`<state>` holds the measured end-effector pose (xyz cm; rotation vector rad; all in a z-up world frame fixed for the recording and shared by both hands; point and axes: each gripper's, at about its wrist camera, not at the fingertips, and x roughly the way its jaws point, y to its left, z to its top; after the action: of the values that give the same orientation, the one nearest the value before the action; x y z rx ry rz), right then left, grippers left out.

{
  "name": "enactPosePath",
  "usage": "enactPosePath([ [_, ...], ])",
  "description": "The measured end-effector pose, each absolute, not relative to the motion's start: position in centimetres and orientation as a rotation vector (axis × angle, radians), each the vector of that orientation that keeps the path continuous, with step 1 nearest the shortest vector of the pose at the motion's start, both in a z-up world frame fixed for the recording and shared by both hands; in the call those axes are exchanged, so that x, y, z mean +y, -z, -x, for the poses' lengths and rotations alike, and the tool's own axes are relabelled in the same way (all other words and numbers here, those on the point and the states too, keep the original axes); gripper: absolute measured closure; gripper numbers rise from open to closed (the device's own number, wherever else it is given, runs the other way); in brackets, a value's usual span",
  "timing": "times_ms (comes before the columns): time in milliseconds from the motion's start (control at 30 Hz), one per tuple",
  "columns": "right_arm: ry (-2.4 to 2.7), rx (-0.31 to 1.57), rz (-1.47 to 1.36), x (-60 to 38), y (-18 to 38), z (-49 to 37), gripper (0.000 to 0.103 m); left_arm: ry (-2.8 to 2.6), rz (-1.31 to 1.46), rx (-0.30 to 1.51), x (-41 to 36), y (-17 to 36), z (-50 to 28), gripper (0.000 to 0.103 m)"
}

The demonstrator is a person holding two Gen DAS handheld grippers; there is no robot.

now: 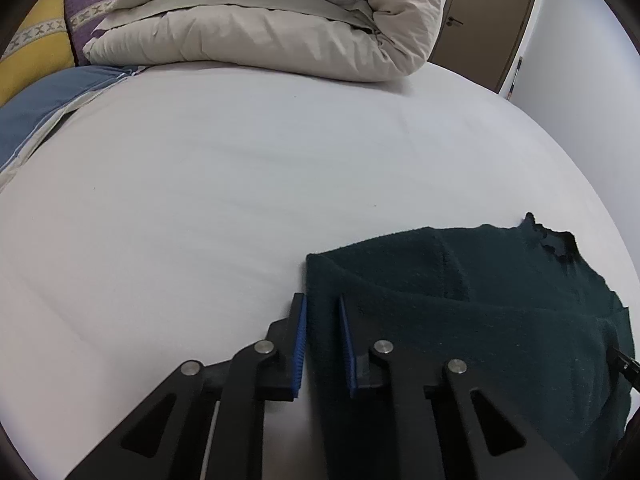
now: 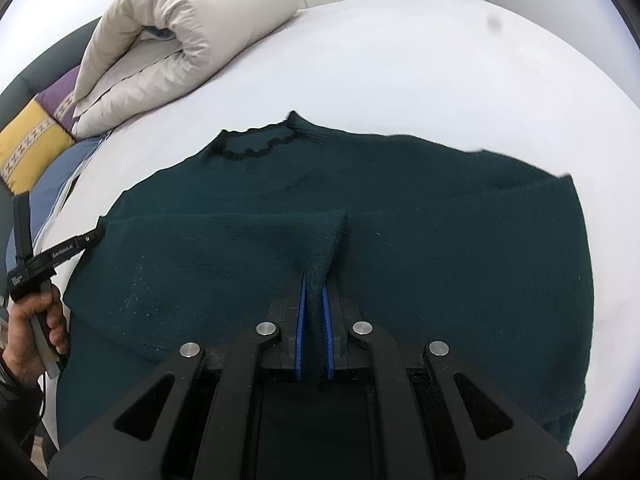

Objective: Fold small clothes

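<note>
Left wrist view: the left gripper (image 1: 323, 312) stands narrow over the left edge of a dark green sweater (image 1: 480, 300) that lies on the near right part of a white bed (image 1: 200, 180). A strip of the knit edge sits between the blue pads (image 1: 299, 344); the gap looks filled with cloth, so I judge it pinched, though contact is hard to confirm. Far off lie a rolled duvet (image 1: 260, 28) and pillows (image 1: 28, 60), well apart from the sweater.

Right wrist view: the right gripper (image 2: 314, 280) is clamped tight on a ridge of the sweater (image 2: 440, 240), which rises into a tented fold between its pads. The sweater lies spread, chest up, with a frilled collar (image 2: 256, 146) at the far end and one side already folded in. At the left, a hand (image 2: 36, 320) holds the left gripper (image 2: 96, 235) at the sweater's left edge.

Handling, as a judgement: the knit looks soft, limp and fuzzy, light enough for one pinch, not slippery on ribbed pads. It will sag and stretch between grips, so hems, side seams and shoulders are the better holds, not the mid-panel.
</note>
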<state>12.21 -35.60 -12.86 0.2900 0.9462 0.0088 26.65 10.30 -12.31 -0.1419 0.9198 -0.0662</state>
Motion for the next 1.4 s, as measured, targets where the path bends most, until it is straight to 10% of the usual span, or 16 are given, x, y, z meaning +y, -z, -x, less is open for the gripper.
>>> enactPosePath([
  [567,-0.007,1.01,-0.28,-34.5,12.7,-11.3,0.08,0.101,-0.045,0.88,7.5,9.7,-18.7,0.085],
  [1400,0.045,0.876,-0.364,-36.8,9.1,-4.0,0.078,0.066,0.021,0.896,13.2,8.6,-15.7,0.051],
])
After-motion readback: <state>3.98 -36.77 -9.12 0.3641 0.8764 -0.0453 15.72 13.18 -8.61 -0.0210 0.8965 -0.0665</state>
